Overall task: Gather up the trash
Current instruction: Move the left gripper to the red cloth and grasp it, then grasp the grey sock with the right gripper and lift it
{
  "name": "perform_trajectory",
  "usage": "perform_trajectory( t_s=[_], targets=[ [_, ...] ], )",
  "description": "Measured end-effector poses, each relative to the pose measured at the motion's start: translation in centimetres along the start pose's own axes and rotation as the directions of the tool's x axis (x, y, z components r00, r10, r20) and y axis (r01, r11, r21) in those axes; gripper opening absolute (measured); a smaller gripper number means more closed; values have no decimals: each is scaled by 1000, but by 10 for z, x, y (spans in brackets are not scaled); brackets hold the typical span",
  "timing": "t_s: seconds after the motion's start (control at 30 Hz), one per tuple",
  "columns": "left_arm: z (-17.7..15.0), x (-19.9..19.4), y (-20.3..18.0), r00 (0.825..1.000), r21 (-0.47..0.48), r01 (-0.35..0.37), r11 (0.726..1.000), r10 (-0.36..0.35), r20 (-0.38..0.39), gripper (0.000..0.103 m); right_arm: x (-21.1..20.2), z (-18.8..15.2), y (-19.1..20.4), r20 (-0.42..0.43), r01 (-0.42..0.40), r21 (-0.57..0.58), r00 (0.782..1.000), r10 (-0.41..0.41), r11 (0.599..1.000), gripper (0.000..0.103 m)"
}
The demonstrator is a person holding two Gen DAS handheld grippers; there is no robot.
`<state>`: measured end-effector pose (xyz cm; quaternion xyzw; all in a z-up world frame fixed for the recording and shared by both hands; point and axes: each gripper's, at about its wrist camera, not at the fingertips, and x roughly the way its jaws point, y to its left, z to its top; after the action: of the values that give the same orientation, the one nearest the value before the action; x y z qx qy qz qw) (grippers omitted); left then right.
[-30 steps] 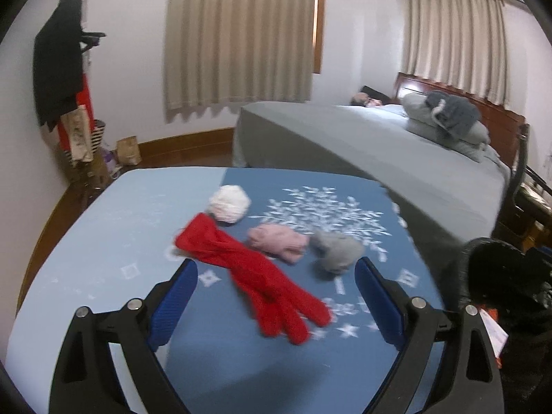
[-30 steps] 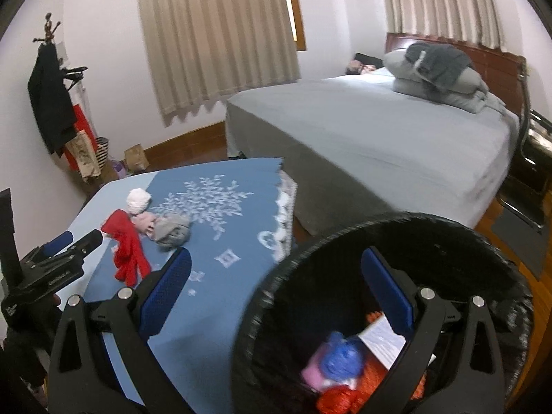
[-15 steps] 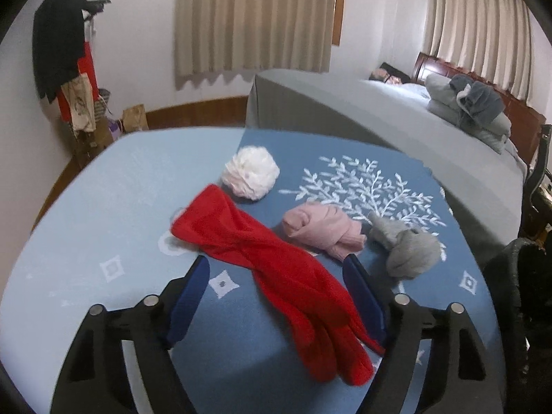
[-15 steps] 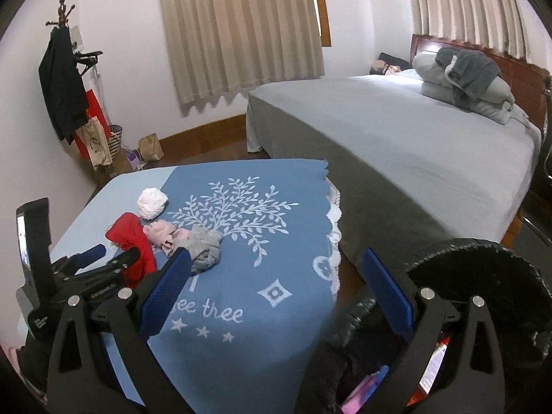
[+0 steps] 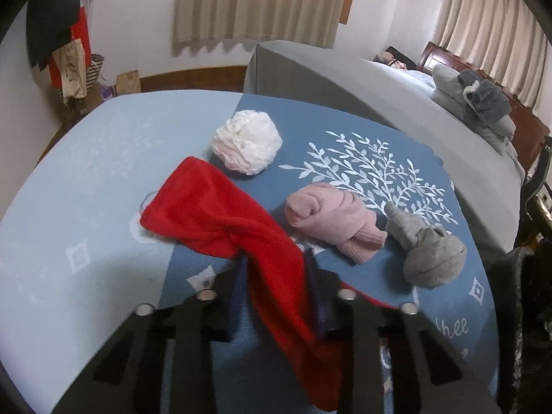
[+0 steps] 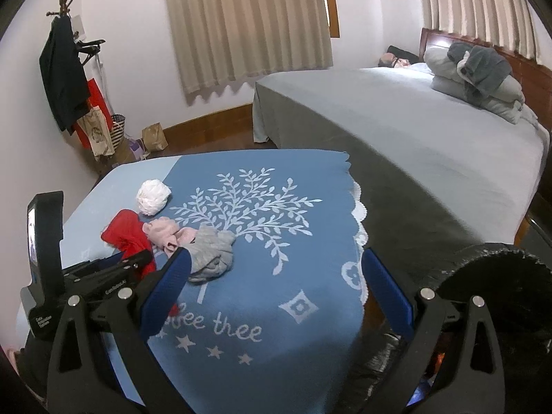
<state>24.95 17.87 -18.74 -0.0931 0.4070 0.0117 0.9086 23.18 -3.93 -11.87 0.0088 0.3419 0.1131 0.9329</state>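
Observation:
A long red cloth [image 5: 220, 217] lies on the blue tablecloth [image 5: 103, 207]. My left gripper [image 5: 276, 265] has its jaws closing on the cloth's middle, and the fabric is bunched and pinched between the blue pads. Behind it sit a white crumpled ball [image 5: 246, 146], a rolled pink sock [image 5: 331, 220] and a grey sock [image 5: 427, 255]. In the right wrist view my right gripper [image 6: 276, 265] stands open over the tablecloth [image 6: 276, 310] with nothing between its fingers. Its left finger is close to the grey sock [image 6: 210, 252]. The left gripper [image 6: 138, 262] shows beside the red cloth [image 6: 126, 229].
A black trash bin [image 6: 500, 276] with litter inside stands off the table's right edge, also the dark bin [image 5: 517, 293]. A grey bed [image 6: 414, 131] fills the room behind. A coat rack [image 6: 65, 69] and bags stand against the left wall.
My left gripper moved forward and down onto the red cloth and its wide jaws came together around it. My right gripper swung from above the bin to over the table.

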Motion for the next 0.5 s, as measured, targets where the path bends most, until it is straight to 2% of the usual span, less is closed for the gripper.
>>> perform_trajectory(
  t_s=[0.1, 0.33, 0.5],
  targets=[
    [-1, -2, 1, 1000, -4, 6, 1000, -6, 6, 11, 4, 0, 4, -8, -5, -3, 1000, 5, 1000, 96],
    [1, -19, 8, 998, -17, -16, 1000, 17, 65, 9, 21, 4, 21, -27, -19, -13, 999, 18, 1000, 96],
    [-1, -30, 27, 996, -36, -45, 998, 48, 81, 9, 39, 3, 36, -50, -31, -23, 998, 30, 999, 96]
  ],
)
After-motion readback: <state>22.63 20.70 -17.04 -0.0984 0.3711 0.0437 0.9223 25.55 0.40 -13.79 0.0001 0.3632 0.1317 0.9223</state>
